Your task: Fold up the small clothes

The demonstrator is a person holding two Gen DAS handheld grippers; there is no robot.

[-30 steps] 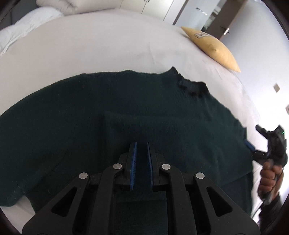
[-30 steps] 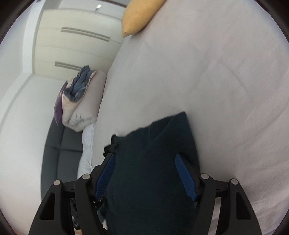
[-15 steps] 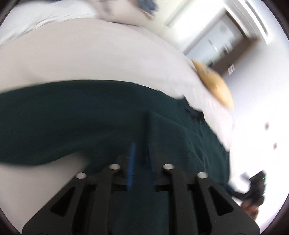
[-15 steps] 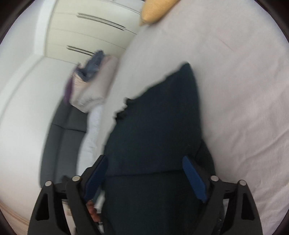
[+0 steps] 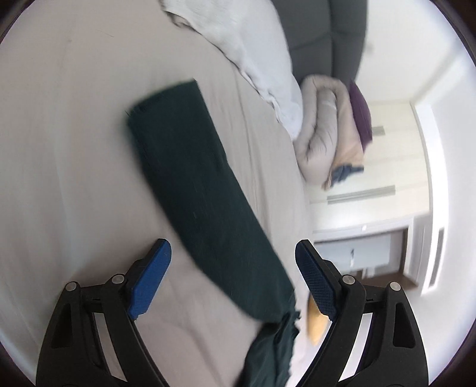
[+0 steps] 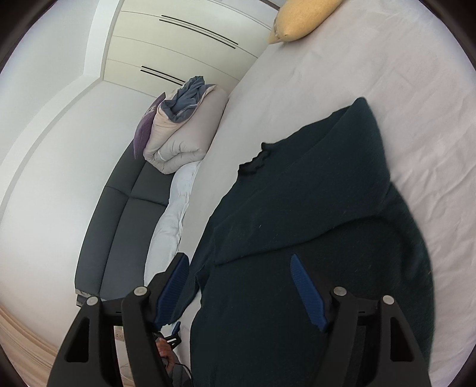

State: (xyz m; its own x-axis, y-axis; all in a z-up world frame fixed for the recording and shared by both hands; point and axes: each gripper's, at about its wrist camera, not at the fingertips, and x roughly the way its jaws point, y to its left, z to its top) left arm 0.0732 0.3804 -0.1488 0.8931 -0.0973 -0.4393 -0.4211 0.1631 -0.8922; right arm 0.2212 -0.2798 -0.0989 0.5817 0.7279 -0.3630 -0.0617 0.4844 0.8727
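A dark green sweater (image 6: 312, 238) lies on the white bed sheet (image 6: 386, 74), collar (image 6: 253, 163) toward the sofa, with one sleeve folded over its body. My right gripper (image 6: 239, 291) hovers over the sweater's near part. Its jaws are closing and the pads press on nothing. In the left wrist view the sweater's other sleeve (image 5: 190, 178) stretches out diagonally across the sheet (image 5: 59, 148). My left gripper (image 5: 233, 281) is over that sleeve's near end with its jaws opening wide. The blue pads (image 5: 151, 277) stand clear of the cloth. The picture is blurred.
A yellow pillow (image 6: 300, 20) lies at the bed's far corner. A rolled beige duvet (image 6: 184, 140) with blue and purple cloth sits on a grey sofa (image 6: 119, 223) beside the bed. A white blanket (image 6: 169, 226) lies along the bed's edge. A hand (image 6: 163, 351) shows under my right gripper.
My left gripper let go of the folded sleeve, opened wide, and swung and rolled to face along the other sleeve. My right gripper drew back, so more of the sweater shows.
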